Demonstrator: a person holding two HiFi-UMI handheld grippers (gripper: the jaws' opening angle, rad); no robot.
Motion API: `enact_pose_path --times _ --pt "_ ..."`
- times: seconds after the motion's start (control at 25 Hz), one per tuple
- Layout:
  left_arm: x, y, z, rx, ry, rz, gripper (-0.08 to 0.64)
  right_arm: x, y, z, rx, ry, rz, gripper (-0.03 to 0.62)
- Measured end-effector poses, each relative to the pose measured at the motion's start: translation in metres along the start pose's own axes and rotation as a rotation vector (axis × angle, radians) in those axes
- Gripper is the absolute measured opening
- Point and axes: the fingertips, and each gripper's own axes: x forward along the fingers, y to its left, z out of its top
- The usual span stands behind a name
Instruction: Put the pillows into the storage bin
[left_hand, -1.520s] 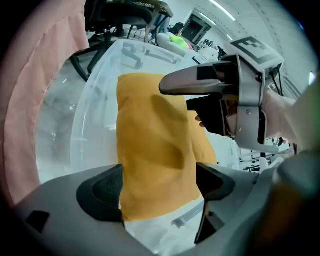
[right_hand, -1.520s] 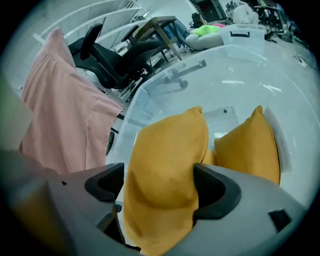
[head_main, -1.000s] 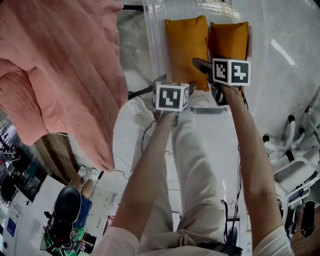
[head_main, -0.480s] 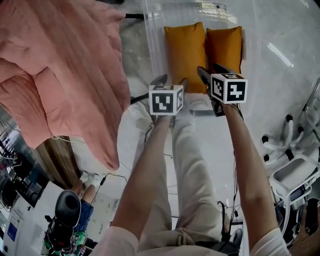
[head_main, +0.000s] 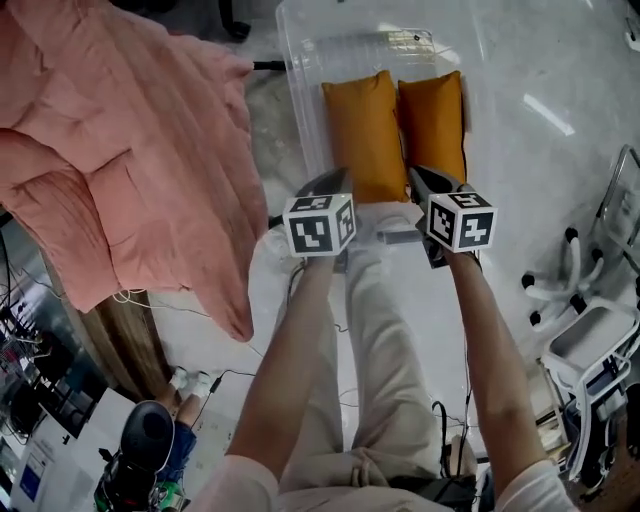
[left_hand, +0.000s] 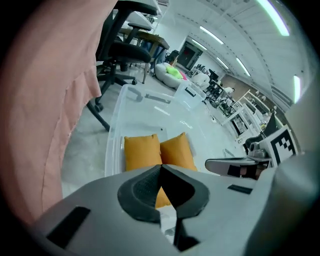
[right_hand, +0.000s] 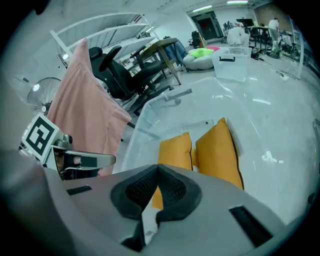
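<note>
A large pink quilt (head_main: 130, 160) hangs over the left of the head view. Just beside it on the pale floor stands the clear storage bin (head_main: 297, 95); its see-through walls are hard to trace, so its far edge is perhaps only partly seen. Inside it, two orange pillows lie side by side and touching, the left pillow (head_main: 362, 135) and the right pillow (head_main: 432, 120). Above the bin's near end, the left gripper (left_hand: 161, 167) and the right gripper (right_hand: 157, 167) have just been closing; both are now clenched, pads together, with nothing between them.
</note>
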Motion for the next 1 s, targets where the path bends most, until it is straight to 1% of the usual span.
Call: enact_pose_path --times 0.12,0.16,0.24,0.36,0.48,0.56,0.72,0.76,0.92,1.0 --pt "-0.011 -0.018 0.001 -0.029 0.026 -0.084 0.015 -0.023 0.008 0.006 0.031 -0.042 -0.002 0.014" --pt "-0.015 -0.024 0.002 -0.025 0.038 -0.111 0.015 -0.029 0.010 0.009 0.035 -0.050 -0.007 0.014" --pt "-0.025 -0.034 0.011 0.005 0.041 -0.144 0.015 -0.041 0.017 0.015 0.011 -0.049 -0.013 0.014" --pt "-0.050 -0.044 0.032 0.052 -0.003 -0.163 0.015 -0.064 0.032 0.023 -0.052 -0.052 -0.025 0.014" --pt "-0.077 -0.053 0.055 0.085 -0.062 -0.188 0.015 -0.091 0.049 0.035 -0.052 -0.101 -0.030 0.014" --pt "-0.099 -0.062 0.074 0.077 -0.102 -0.218 0.015 -0.109 0.062 0.042 -0.042 -0.132 -0.019 0.014" --pt "-0.148 -0.080 0.106 0.035 -0.170 -0.295 0.014 -0.142 0.095 0.059 -0.080 -0.169 -0.003 0.014" --pt "-0.160 -0.084 0.110 0.042 -0.178 -0.305 0.015 -0.151 0.103 0.064 -0.089 -0.179 -0.003 0.014" --pt "-0.209 -0.099 0.117 0.117 -0.194 -0.316 0.015 -0.186 0.135 0.079 -0.127 -0.205 -0.005 0.014" --pt "-0.234 -0.108 0.122 0.131 -0.210 -0.328 0.014 -0.204 0.150 0.090 -0.142 -0.223 -0.006 0.014"
